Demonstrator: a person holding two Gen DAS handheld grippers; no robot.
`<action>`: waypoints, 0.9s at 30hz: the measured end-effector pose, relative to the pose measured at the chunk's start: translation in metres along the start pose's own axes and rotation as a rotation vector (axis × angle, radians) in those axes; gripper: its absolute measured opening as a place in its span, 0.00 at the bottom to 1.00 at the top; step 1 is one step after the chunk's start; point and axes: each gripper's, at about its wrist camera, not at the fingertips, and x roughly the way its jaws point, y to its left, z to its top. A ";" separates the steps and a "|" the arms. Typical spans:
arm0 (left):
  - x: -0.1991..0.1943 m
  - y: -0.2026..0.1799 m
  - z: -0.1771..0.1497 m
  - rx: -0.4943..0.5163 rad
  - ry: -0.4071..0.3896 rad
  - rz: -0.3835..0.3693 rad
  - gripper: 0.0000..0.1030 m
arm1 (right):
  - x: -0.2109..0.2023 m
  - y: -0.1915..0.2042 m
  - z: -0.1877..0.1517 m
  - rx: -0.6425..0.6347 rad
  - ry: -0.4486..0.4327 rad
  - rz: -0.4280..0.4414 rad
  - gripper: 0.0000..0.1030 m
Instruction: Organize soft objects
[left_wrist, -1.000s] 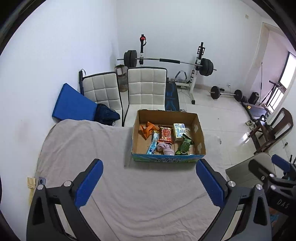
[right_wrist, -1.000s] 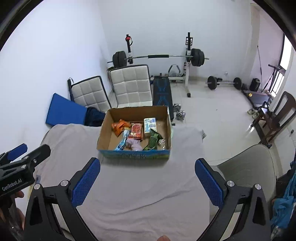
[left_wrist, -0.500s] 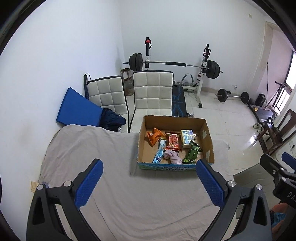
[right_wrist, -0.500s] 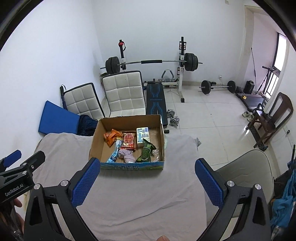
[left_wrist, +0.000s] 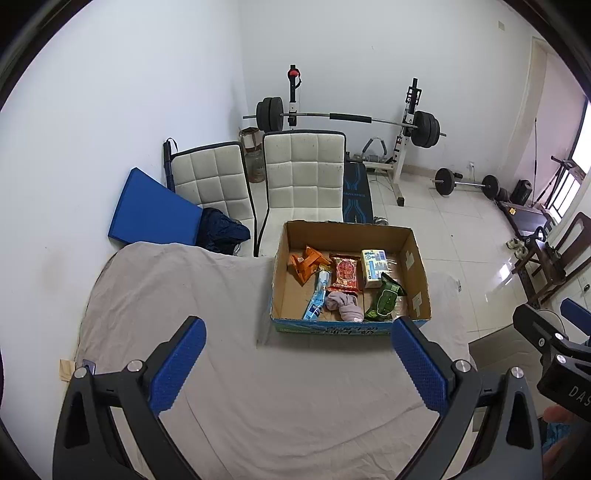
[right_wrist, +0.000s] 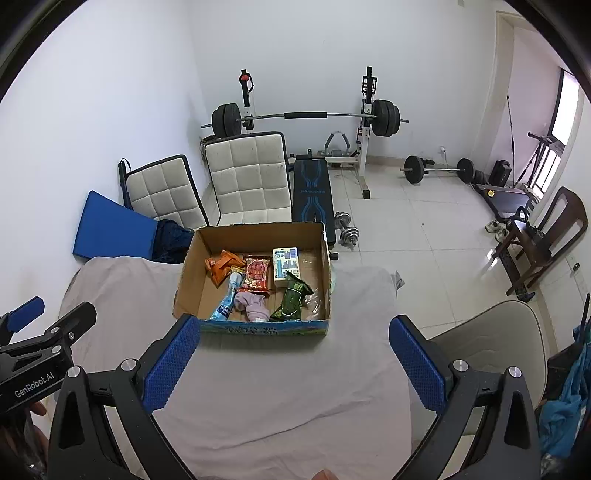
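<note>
Both views are pulling back and higher than a second ago. Left gripper (left_wrist: 299, 362) and right gripper (right_wrist: 293, 356) are hanging wide, empty. Cardboard box (left_wrist: 351, 326) is sitting ahead; pink sock (right_wrist: 253, 306), probably, inside. Sorting not yet begun.

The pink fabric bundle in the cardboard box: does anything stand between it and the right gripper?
Only the box's own front wall. The open right gripper hangs over bare grey sheet, short of the brown cardboard box. The pink fabric bundle lies just behind that front wall, between a blue-labelled bottle and a green packet, uncovered from above.
</note>
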 end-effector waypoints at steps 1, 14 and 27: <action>0.000 0.000 0.000 0.000 0.000 -0.001 1.00 | 0.001 0.000 0.000 -0.002 0.000 -0.002 1.00; 0.005 -0.002 -0.001 0.003 0.000 -0.004 1.00 | 0.003 -0.001 0.000 -0.013 0.003 -0.009 1.00; 0.010 -0.004 -0.004 0.011 0.009 -0.011 1.00 | 0.005 -0.003 -0.002 -0.015 0.006 -0.015 1.00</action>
